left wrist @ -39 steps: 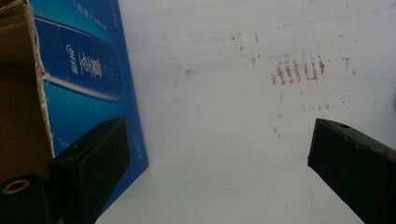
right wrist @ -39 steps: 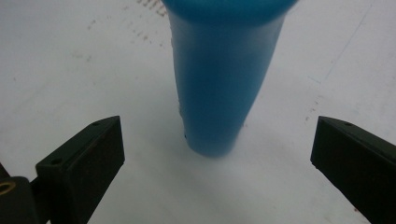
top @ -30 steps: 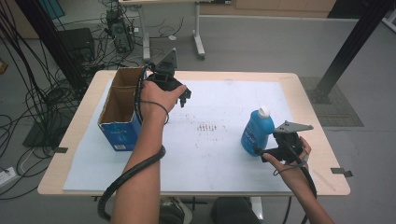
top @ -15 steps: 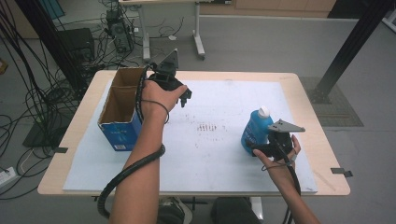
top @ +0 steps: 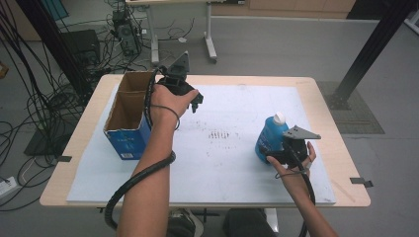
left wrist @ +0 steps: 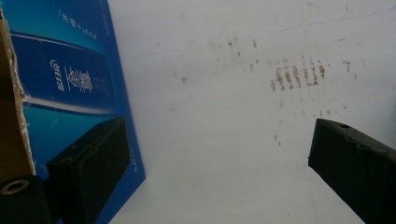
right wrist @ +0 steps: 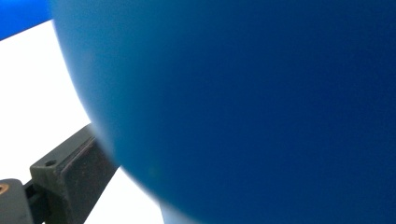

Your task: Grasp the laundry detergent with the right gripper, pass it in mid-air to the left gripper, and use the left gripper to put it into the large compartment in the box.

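Apparently early in the job: blue bottle [top: 270, 138] stood upright on the table [top: 237, 94], well apart from the open cardboard box [top: 127, 114]. Right tool [top: 272, 154] sat against the bottle's side, one jaw touching; whether it gripped, I could not tell. Left tool [top: 196, 102] hovered just beside the box, jaws spread wide, empty. Bottle not yet boxed.

jaws wide apart | blue box [left wrist: 79, 88] left | white mat [left wrist: 224, 154] (brown-smudged)
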A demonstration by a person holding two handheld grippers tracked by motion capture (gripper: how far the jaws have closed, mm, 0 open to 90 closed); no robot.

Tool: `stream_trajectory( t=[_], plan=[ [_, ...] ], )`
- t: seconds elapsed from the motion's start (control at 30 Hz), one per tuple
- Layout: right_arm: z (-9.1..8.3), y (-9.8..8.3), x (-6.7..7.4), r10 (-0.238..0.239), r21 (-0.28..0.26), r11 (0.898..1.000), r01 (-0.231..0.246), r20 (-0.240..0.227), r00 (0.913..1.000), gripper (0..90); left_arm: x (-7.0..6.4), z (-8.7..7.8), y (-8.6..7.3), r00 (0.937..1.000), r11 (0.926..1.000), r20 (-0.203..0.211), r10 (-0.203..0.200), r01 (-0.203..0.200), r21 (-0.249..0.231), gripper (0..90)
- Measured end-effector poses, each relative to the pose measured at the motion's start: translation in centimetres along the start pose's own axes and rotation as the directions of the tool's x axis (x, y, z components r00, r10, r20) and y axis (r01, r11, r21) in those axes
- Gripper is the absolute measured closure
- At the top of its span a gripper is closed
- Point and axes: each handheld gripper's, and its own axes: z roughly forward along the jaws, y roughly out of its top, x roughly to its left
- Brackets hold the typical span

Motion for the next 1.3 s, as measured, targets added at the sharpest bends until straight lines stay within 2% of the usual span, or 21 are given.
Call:
stream_trajectory(
  t=[0.4, 0.5, 1.3],
  plan=[
    [-0.03, 0.16, 0.16, -0.013, -0.006, 1.000, 0.013, 0.001, 0.9999, 1.0, -0.18, 0.04, 0.27, 1.0000, 1.0000, 0.005, -0.004, 0.004, -0.004, 5.8],
    [-0.06, 0.28, 0.05, -0.004, 0.002, 1.000, 0.004, 0.002, 1.0000, 1.1, -0.24, 0.01, 0.34, 1.0000, 1.0000, 0.001, 0.002, -0.002, 0.001, 5.8],
    [-0.36, 0.96, 0.03, -0.030, 0.042, 0.999, 0.029, 0.006, 0.9995, 1.2, -0.68, -0.61, 0.54, 0.9999, 0.9999, -0.008, 0.012, -0.012, -0.004, 5.8]
  ],
)
